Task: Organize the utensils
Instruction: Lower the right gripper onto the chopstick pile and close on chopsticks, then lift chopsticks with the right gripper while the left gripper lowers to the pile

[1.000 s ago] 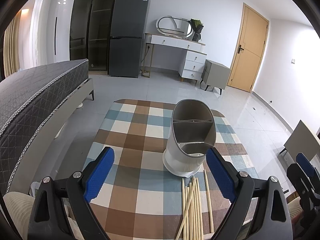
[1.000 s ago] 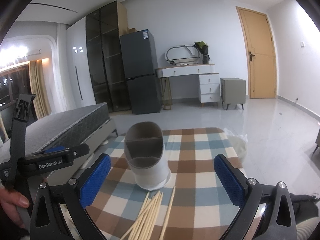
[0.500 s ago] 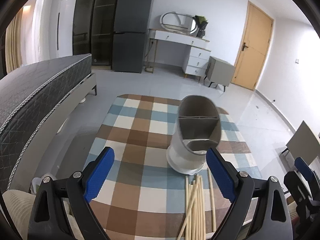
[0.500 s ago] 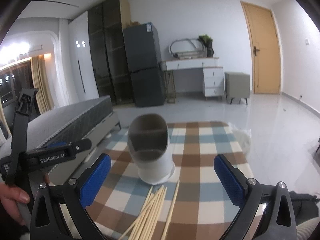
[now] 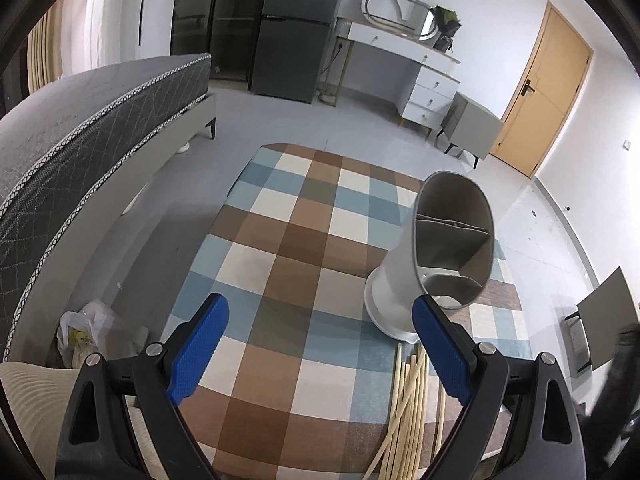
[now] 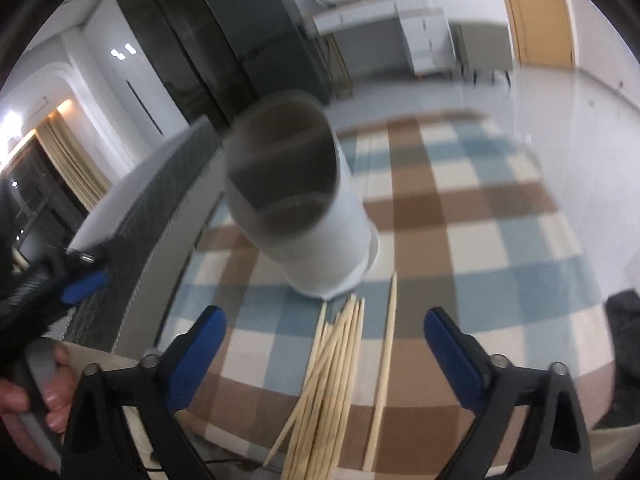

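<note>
A white utensil holder (image 5: 404, 280) with grey inner compartments stands on the checked tablecloth (image 5: 304, 248); it also shows in the right wrist view (image 6: 320, 224). Several pale wooden chopsticks (image 6: 332, 364) lie in a loose bundle in front of it, with one chopstick (image 6: 385, 356) apart to the right. They show at the lower right of the left wrist view (image 5: 408, 404). My left gripper (image 5: 320, 344) is open and empty, left of the holder. My right gripper (image 6: 324, 354) is open and empty, above the chopsticks.
A grey bed (image 5: 80, 120) runs along the left of the table. A plastic bag (image 5: 84, 332) lies on the floor by it. The left gripper and hand (image 6: 44, 320) show at the left of the right wrist view. The table's front edge (image 6: 360, 468) is close below.
My right gripper has dropped and tilted down toward the chopsticks, blurring its view. My left gripper has shifted left, so the holder now sits to its right.
</note>
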The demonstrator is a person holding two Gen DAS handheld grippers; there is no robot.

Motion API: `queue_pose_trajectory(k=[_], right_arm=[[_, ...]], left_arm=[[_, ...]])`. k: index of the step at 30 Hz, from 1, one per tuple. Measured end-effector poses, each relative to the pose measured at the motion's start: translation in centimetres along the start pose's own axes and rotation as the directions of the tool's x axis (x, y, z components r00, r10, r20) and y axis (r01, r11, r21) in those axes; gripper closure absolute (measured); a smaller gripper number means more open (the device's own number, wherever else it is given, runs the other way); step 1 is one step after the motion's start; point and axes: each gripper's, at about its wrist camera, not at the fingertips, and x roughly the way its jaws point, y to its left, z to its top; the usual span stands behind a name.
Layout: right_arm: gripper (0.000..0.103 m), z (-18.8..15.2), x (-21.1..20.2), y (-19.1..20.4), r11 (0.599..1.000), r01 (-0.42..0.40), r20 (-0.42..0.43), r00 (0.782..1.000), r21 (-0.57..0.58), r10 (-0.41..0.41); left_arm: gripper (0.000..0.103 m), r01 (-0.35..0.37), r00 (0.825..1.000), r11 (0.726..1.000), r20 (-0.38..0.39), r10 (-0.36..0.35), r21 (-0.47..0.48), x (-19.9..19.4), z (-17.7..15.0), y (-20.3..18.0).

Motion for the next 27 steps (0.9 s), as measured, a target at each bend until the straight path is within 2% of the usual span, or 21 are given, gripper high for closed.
queue_pose_trajectory(k=[4,6,10,11,14,16,18,20,21,23,27], right_arm=[[0.025,0.1,3.4,-0.2,0.999,0.039,-0.085,0.996,-0.002,-0.039],[0.034,0.2,4.6,-0.3,0.998,0.056,-0.116,0.992,0.004,-0.055],[0.041,0.4,7.0,-0.5,0.998,0.069,-0.158,0.985,0.009,-0.066],[0.046,0.5,7.3,-0.4,0.997,0.073,-0.162,0.984,0.004,-0.071],[0.052,0.6,8.5,0.1,0.995,0.098,-0.174,0.979,-0.025,-0.101],[0.061,0.6,8.9,0.4,0.991,0.127,-0.179,0.975,-0.041,-0.132],[0.077,0.6,9.2,0.5,0.989,0.141,-0.181,0.972,-0.051,-0.148],[0.079,0.5,9.1,0.5,0.989,0.140,-0.173,0.974,-0.048,-0.146],[0.088,0.5,9.0,0.4,0.989,0.141,-0.171,0.974,-0.047,-0.147],[0.097,0.4,8.8,0.3,0.989,0.144,-0.168,0.975,-0.031,-0.147],[0.100,0.7,8.3,-1.1,0.992,0.113,-0.157,0.982,0.051,-0.103]], left_arm=[[0.013,0.005,0.999,1.000,-0.039,-0.006,-0.031,0.8,0.4,0.6],[0.013,0.005,0.998,0.999,-0.059,-0.008,-0.047,1.3,0.7,1.1],[0.013,0.001,0.994,0.997,-0.107,-0.009,-0.072,2.3,0.8,1.7],[0.013,-0.001,0.993,0.997,-0.116,-0.008,-0.075,2.5,0.8,1.7],[0.013,-0.005,0.991,0.997,-0.132,-0.006,-0.082,2.8,0.9,1.9],[0.013,-0.009,0.990,0.997,-0.138,-0.002,-0.081,2.8,0.9,1.9],[0.013,-0.014,0.990,0.997,-0.140,0.003,-0.078,3.0,1.0,2.0],[0.013,-0.024,0.990,0.997,-0.144,0.013,-0.074,3.1,0.9,2.0],[0.013,-0.027,0.989,0.997,-0.146,0.017,-0.073,3.2,0.9,2.1],[0.013,-0.038,0.988,0.997,-0.149,0.027,-0.069,3.4,0.8,2.0],[0.013,-0.055,0.987,0.998,-0.153,0.048,-0.043,3.8,0.7,1.8]])
